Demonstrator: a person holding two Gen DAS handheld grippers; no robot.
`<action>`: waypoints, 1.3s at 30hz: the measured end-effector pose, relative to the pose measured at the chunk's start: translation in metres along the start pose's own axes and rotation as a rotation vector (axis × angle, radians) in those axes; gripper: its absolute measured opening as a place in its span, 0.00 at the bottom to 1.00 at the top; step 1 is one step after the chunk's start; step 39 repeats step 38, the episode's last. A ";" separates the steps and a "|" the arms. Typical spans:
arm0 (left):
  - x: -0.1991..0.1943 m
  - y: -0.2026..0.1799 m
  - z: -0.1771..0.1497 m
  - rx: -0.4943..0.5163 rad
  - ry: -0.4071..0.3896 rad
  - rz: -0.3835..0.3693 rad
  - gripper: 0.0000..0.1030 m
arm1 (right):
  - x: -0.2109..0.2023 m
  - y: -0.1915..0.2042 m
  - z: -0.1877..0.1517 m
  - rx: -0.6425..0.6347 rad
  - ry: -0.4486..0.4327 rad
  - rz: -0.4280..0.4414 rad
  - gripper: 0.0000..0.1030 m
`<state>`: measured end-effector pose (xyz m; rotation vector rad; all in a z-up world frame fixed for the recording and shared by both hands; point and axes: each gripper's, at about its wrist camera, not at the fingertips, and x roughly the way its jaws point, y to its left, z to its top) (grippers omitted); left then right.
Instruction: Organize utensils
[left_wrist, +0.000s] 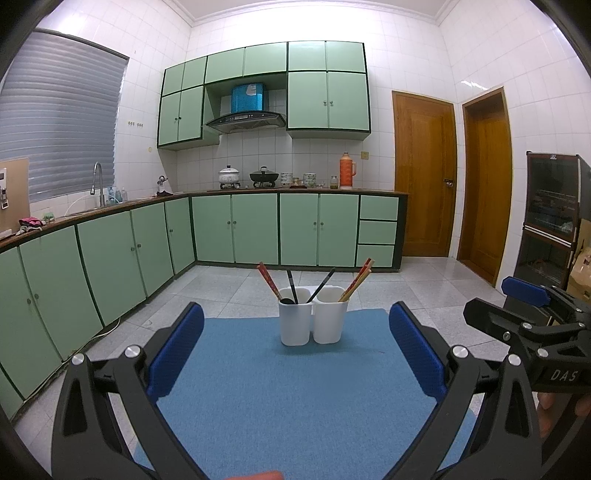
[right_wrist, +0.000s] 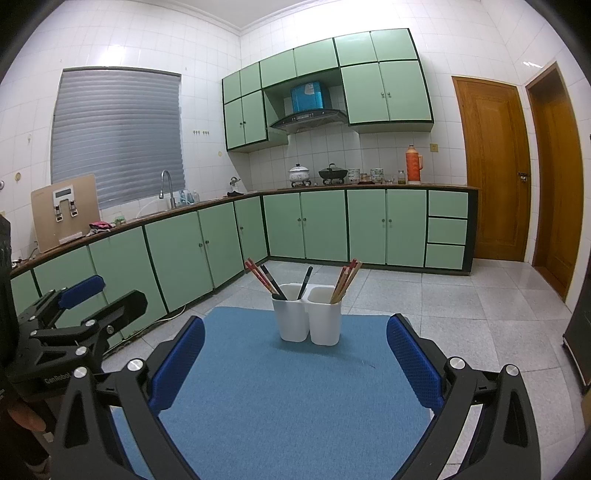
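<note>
Two white holders stand side by side at the far end of a blue mat. The left holder holds red chopsticks and two black utensils. The right holder holds several wooden and red chopsticks. My left gripper is open and empty, short of the holders. My right gripper is open and empty, also short of the holders. Each gripper shows at the edge of the other's view: the right one and the left one.
Green cabinets run along the left and back walls, with a sink, pots and a thermos on the counter. Two wooden doors are at the right. A dark cabinet and cardboard boxes stand at far right.
</note>
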<state>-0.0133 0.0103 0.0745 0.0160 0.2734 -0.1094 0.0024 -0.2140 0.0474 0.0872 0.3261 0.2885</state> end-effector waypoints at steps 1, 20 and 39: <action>0.000 0.000 0.000 0.000 0.000 0.000 0.95 | 0.000 0.000 0.001 -0.001 0.001 0.000 0.94; 0.001 0.001 -0.002 -0.004 0.001 0.009 0.95 | 0.000 -0.001 -0.001 -0.001 0.003 -0.002 0.94; 0.006 -0.003 -0.005 -0.002 0.007 0.008 0.95 | -0.001 -0.004 -0.004 -0.001 0.006 -0.005 0.94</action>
